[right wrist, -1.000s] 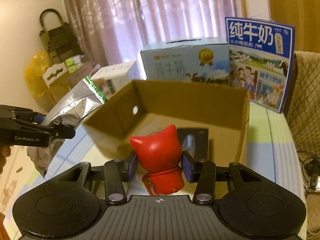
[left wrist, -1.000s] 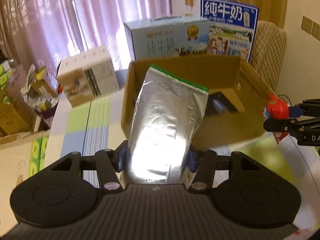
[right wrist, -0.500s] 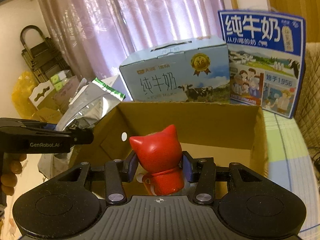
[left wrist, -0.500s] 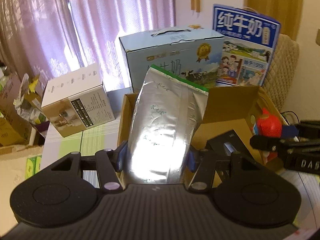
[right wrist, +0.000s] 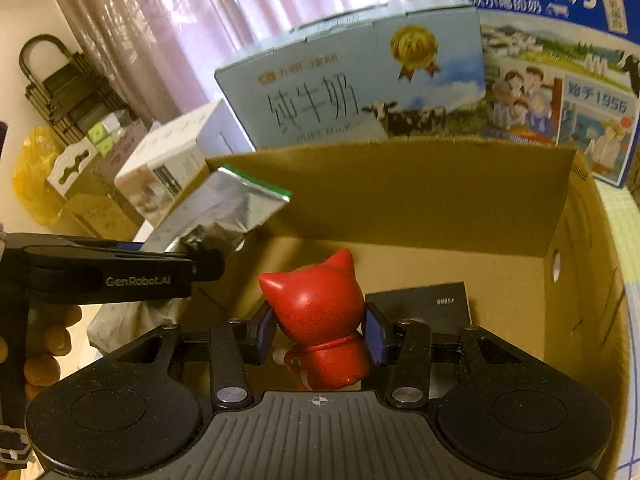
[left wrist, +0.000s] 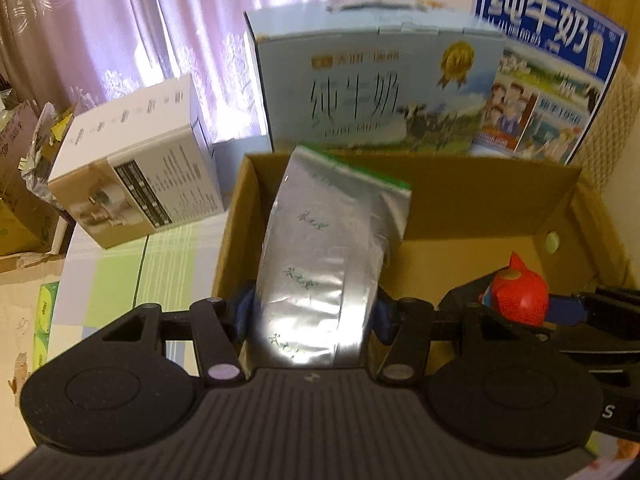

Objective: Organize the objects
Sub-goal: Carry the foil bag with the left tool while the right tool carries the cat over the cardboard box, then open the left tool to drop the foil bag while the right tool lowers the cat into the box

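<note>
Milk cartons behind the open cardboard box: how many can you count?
2. The pale blue milk carton stands directly behind the cardboard box; the dark blue milk carton stands to its right, partly behind it. Others may be hidden.

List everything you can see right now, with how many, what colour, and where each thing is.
Cardboard box: one, brown, open, on the table.
Foil bag: one, silver with a green top edge, over the box's left side, in the left claw.
Cat figurine: one, red, over the box, in the right claw.
Black flat box: one, on the cardboard box floor.
Milk cartons: two, pale blue and dark blue, behind the cardboard box.
White box: one, left of the cardboard box.
Curtain: pink, behind.
Left claw: shut.
Right claw: shut.
</note>
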`<state>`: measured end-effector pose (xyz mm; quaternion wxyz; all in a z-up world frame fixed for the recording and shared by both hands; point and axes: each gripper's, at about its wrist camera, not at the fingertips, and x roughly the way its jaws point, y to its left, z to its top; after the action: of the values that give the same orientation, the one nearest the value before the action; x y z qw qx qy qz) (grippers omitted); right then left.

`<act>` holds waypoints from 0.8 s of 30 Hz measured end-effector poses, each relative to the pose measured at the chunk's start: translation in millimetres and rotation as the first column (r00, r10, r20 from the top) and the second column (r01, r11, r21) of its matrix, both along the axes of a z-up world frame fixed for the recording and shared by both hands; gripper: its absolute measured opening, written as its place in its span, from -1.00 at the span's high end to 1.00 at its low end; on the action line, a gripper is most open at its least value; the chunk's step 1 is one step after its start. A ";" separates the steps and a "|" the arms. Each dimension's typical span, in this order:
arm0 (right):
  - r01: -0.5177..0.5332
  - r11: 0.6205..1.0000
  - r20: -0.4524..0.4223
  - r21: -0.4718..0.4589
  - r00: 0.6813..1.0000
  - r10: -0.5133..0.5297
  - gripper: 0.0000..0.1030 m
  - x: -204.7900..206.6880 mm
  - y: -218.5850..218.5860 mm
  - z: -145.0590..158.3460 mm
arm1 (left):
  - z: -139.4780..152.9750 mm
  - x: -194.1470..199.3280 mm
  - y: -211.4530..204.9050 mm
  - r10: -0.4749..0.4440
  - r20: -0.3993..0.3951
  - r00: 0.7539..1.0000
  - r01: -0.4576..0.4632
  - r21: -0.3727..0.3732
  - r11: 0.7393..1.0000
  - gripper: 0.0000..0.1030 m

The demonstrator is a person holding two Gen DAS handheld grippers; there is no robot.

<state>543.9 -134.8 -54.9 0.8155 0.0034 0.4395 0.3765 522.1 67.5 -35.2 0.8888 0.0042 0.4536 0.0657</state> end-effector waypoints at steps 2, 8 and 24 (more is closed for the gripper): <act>-0.008 1.000 -0.009 -0.013 1.000 0.008 0.17 0.4 1.2 -3.6 | -7.3 2.3 0.2 0.002 -0.024 1.000 -0.002 -0.009 1.000 -0.02; -0.019 0.999 -0.032 -0.038 0.999 0.018 0.17 -0.7 0.8 -9.4 | -22.9 4.2 -3.0 -0.015 -0.060 0.998 0.015 -0.002 1.000 -0.06; -0.037 0.997 -0.043 -0.074 0.998 0.034 0.16 -5.4 9.7 -13.0 | -12.1 -6.3 0.9 -0.045 -0.028 0.999 0.046 0.032 0.998 -0.17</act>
<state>538.5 -125.1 -67.9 0.7989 -0.0274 0.4702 0.3742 515.8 68.3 -47.3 0.8836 0.0299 0.4642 0.0529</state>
